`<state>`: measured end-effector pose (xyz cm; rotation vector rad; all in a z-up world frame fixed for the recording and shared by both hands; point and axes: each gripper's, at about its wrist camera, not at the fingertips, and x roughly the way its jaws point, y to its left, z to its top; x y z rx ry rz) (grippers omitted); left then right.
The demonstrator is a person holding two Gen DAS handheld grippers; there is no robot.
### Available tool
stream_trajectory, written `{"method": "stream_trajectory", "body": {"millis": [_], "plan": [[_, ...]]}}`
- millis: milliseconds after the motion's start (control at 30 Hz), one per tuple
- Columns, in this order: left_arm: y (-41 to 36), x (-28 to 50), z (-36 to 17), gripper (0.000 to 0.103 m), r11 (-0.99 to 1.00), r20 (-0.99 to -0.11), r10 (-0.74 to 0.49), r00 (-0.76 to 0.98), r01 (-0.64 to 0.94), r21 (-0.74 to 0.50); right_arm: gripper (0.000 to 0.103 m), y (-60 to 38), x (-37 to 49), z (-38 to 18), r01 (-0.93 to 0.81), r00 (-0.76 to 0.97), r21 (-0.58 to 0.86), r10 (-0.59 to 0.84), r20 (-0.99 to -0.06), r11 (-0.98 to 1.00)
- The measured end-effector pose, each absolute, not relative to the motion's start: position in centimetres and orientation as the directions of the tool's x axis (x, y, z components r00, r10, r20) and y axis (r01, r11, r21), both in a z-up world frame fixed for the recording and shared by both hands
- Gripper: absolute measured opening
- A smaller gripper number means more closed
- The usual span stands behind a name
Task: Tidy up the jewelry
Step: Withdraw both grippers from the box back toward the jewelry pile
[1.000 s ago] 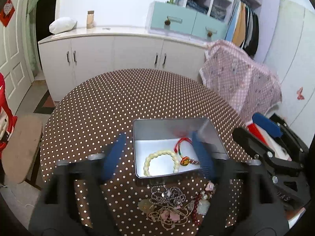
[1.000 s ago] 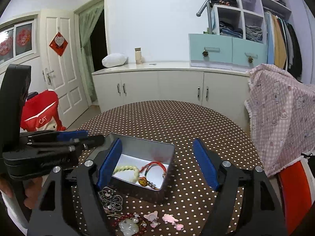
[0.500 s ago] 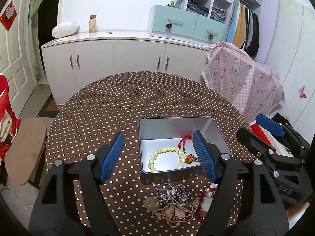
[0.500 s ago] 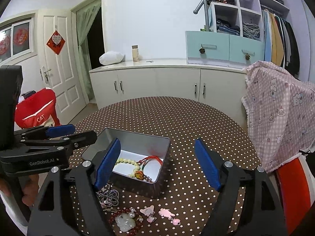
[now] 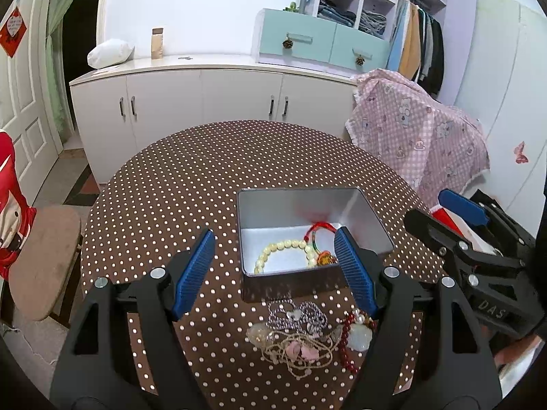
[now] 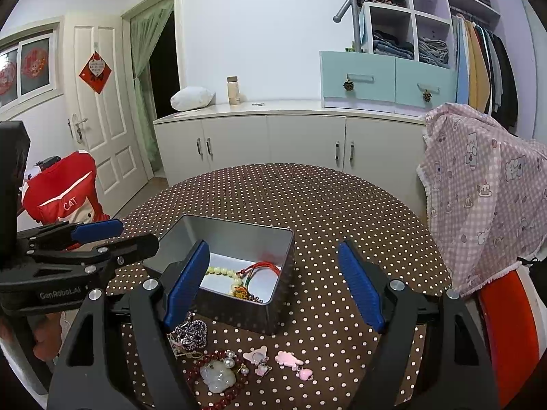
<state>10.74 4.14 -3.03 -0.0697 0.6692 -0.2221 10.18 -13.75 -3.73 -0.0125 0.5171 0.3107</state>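
An open metal tin [image 5: 246,225] sits on the dotted table and holds a cream bead bracelet [image 5: 273,251] and a red cord bracelet [image 5: 319,229]. On the cloth in front of it lie a silver chain [image 5: 295,314], a tangled cord necklace [image 5: 297,348] and a red bead string with a pale pendant [image 5: 359,333]. My left gripper [image 5: 273,235] hangs open above this pile, holding nothing. My right gripper [image 6: 273,247] is open too, over the tin's [image 6: 287,266] near right corner. Below it are pink charms [image 6: 290,360] and the pendant string [image 6: 218,372].
The round table [image 5: 171,188] wears a brown polka-dot cloth. A pink checked cloth [image 5: 420,136] drapes a chair at the right and a padded stool [image 5: 41,259] stands at the left. White cabinets [image 5: 205,95] line the back wall. A red bag [image 6: 61,194] sits by the door.
The left wrist view was blurred a second ago and is steady now. Both grippers stay open over the same spots. No jewelry has moved.
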Motion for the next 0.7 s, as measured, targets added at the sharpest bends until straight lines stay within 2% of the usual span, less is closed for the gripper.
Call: {"method": "stream_trajectory", "body": {"millis": [367,700], "plan": [[3.5,7.8,-4.3,0.072,0.964,-0.615,-0.263,0.744,0.229,-0.136,0.078,-14.1,7.8,-3.8,-0.291,0.832,0.071,0.289,-0.474,0.954],[2.4,5.2,-6.7,0.072,0.934,-0.625,-0.329,0.708,0.343,-0.103,0.083,-14.8,6.3,-5.6,-0.256,0.816,0.079,0.259,-0.516,0.964]]}}
